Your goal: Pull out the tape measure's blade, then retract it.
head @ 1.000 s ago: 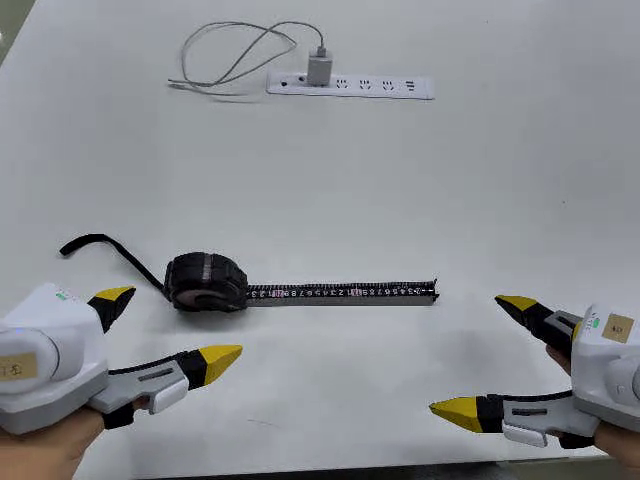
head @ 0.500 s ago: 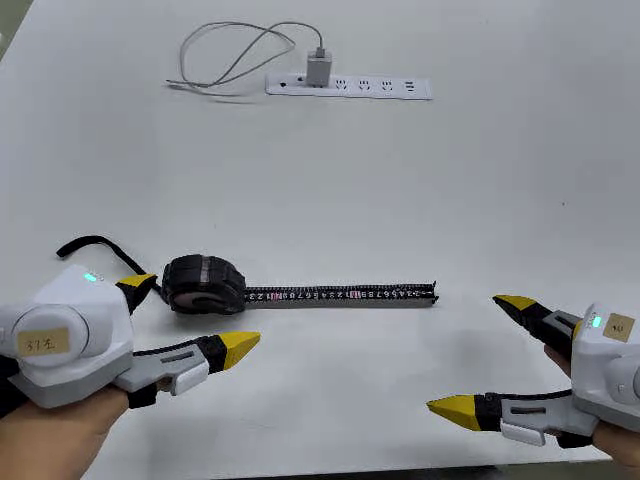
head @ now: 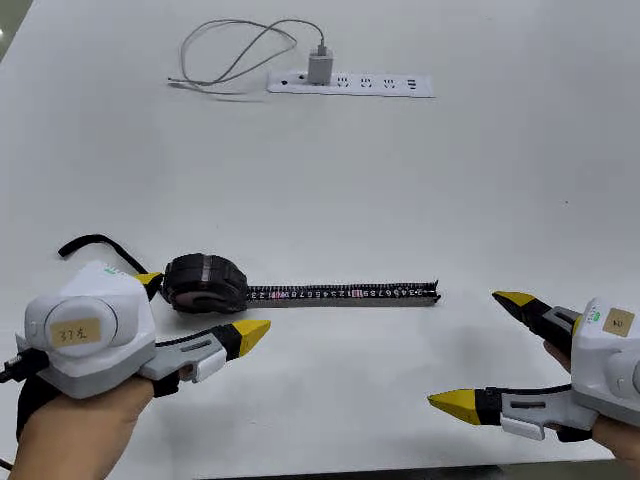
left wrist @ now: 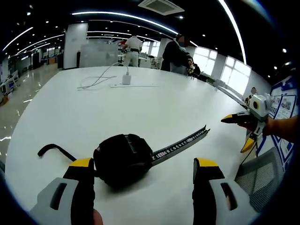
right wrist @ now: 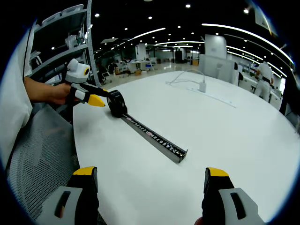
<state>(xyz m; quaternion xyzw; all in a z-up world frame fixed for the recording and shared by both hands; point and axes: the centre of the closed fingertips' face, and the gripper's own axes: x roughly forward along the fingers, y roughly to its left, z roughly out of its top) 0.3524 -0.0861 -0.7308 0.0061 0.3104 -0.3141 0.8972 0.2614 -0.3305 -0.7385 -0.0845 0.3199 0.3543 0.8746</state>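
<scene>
At lower left of the head view, the left gripper [head: 202, 305] has its jaws wide. One yellow tip is beside the far side of the tape measure case [head: 205, 283] and the other is off its near side. The blade [head: 345, 293] lies flat on the desk [head: 400, 180], run out to the right from the case. At lower right the right gripper [head: 478, 349] hangs with jaws wide and empty, apart from the hook end [head: 434, 291].

Low in the left gripper view, the case sits between the two yellow tips with a gap on each side. The blade slants away toward the upper right, and the strap [left wrist: 54, 151] trails off to the left.

Across the middle of the right gripper view, the blade runs from the case at upper left down to the hook end, which lies ahead of the open jaws, not between them.

The blade looks fully out, so the step in hand is likely securing the case for the retraction. The jaws should close squarely across the case's flat sides, clear of the blade slot and the strap, so the blade can run back freely. Whether the lock is set cannot be told. Steadying the hook end with the right jaws would probably keep it from whipping.
</scene>
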